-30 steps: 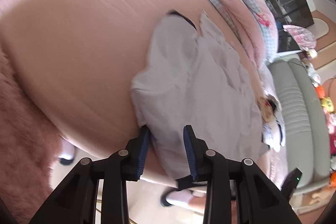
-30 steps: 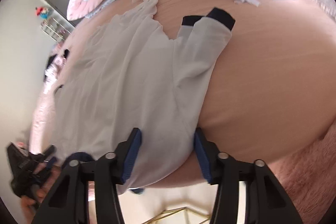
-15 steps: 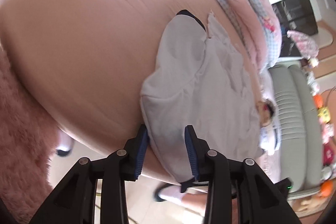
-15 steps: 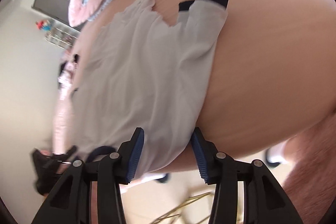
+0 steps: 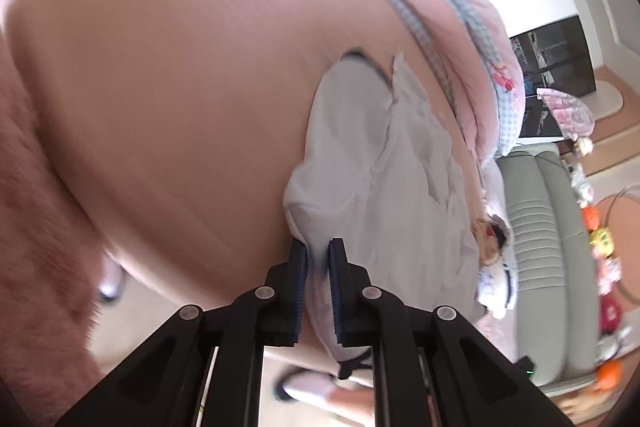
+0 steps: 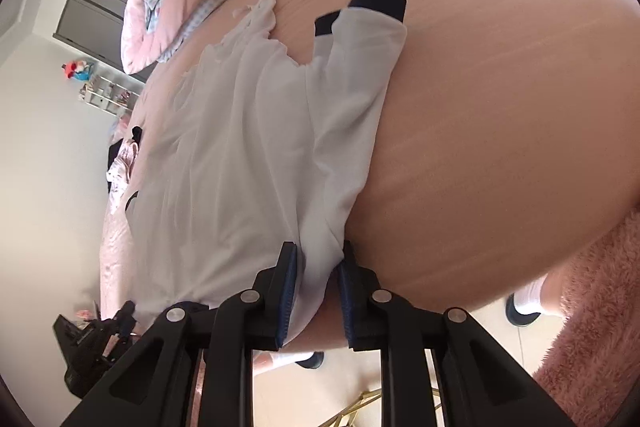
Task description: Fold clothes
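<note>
Your left claw [image 5: 318, 259] and right claw [image 6: 318, 263] are both closing, each pinching the near edge of one white top [image 6: 248, 147] lying mid-frame on the pink bed [image 6: 500, 107].

Bright daylit bedroom — pale walls [image 6: 36, 131], a grey cabinet [image 6: 90, 23], grey-green sofa [image 5: 536, 227] — light floor [image 6: 304, 395].

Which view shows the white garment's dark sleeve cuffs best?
The right wrist view: both dark cuffs of the white garment lie sharp and unobstructed on the pink bed. The left wrist view shows only one cuff, as a blurred dark edge.
</note>
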Motion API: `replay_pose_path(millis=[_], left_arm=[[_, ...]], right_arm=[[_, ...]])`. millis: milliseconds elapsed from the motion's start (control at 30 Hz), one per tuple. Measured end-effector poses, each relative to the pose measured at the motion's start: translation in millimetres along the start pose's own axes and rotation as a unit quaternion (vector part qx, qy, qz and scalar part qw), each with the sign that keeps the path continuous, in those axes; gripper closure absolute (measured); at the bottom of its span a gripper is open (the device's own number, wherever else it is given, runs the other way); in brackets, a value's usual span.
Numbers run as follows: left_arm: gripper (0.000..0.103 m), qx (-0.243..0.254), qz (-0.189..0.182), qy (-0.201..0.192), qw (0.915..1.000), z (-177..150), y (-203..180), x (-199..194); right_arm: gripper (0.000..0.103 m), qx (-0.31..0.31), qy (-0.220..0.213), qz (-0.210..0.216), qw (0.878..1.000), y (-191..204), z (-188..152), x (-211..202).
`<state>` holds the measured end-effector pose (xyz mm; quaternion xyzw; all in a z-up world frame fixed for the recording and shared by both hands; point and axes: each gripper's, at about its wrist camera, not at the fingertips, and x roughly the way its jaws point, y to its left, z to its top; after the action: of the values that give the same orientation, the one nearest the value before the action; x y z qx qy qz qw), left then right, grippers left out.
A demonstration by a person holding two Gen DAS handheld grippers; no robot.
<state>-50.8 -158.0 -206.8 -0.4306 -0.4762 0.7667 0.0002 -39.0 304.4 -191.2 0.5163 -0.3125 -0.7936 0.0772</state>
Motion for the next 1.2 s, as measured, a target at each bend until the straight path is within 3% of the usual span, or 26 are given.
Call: replay_pose_path(millis=[100,167,233,300,433,533,633,733,833,900,933,1033,1100,1200], left_arm=[[0.091,-0.011,-0.023,0.029,0.9992,-5.3,1.9,8.2],[0.078,0.005,-0.031,0.029,0.9991,-5.5,-5.4,9.0],[0.058,0.008,-0.055,0.024,0.9982,-5.1,-11.2,13.5],[0.053,0.015,-0.057,0.016,0.9981,-5.8,-15.8,17.6],[0.053,0.051,-0.032,0.002,0.9982,-9.0,-25.8,20.0],[0.053,0.060,-0.023,-0.003,0.9979,-10.8,-25.0,12.2],[0.053,0.057,0.036,-0.048,0.9966,-14.2,-20.2,-7.6],[0.053,0.040,0.073,-0.083,0.9931,-10.7,-11.1,-17.6],[0.053,0.043,0.051,-0.069,0.9954,-7.2,-9.6,-12.0],[0.058,0.047,-0.016,-0.054,0.9973,-3.1,-13.9,-14.9],[0.066,0.057,-0.017,-0.069,0.9959,-0.8,-16.6,-22.2],[0.076,0.085,-0.017,-0.114,0.9896,6.1,-24.8,-44.1],[0.076,0.073,0.001,-0.141,0.9873,9.1,-19.4,-54.3],[0.076,0.016,0.023,-0.111,0.9934,7.0,1.1,-45.8]], right_arm=[[0.076,-0.007,0.004,0.018,1.000,-0.8,5.1,6.6],[0.075,-0.019,0.001,0.028,0.999,0.2,9.3,12.6],[0.075,-0.010,-0.002,0.046,0.999,-1.8,13.1,19.0],[0.075,-0.007,0.003,0.054,0.999,-1.5,15.8,21.4],[0.077,-0.017,0.028,0.086,0.996,8.7,10.7,27.6],[0.082,-0.008,0.030,0.083,0.996,9.0,3.6,31.6],[0.082,0.000,0.030,0.086,0.996,7.7,5.1,35.7],[0.082,0.018,0.025,0.100,0.995,5.0,5.9,39.8],[0.082,0.015,0.022,0.099,0.995,7.1,5.5,41.7],[0.082,0.012,0.023,0.100,0.995,6.5,5.0,40.1],[0.082,0.011,0.023,0.100,0.995,6.2,4.7,39.3],[0.082,0.015,0.028,0.109,0.993,4.8,6.6,40.0],[0.082,0.012,0.025,0.105,0.994,3.7,8.2,37.0],[0.083,0.000,-0.006,0.071,0.997,5.5,13.9,28.7]])
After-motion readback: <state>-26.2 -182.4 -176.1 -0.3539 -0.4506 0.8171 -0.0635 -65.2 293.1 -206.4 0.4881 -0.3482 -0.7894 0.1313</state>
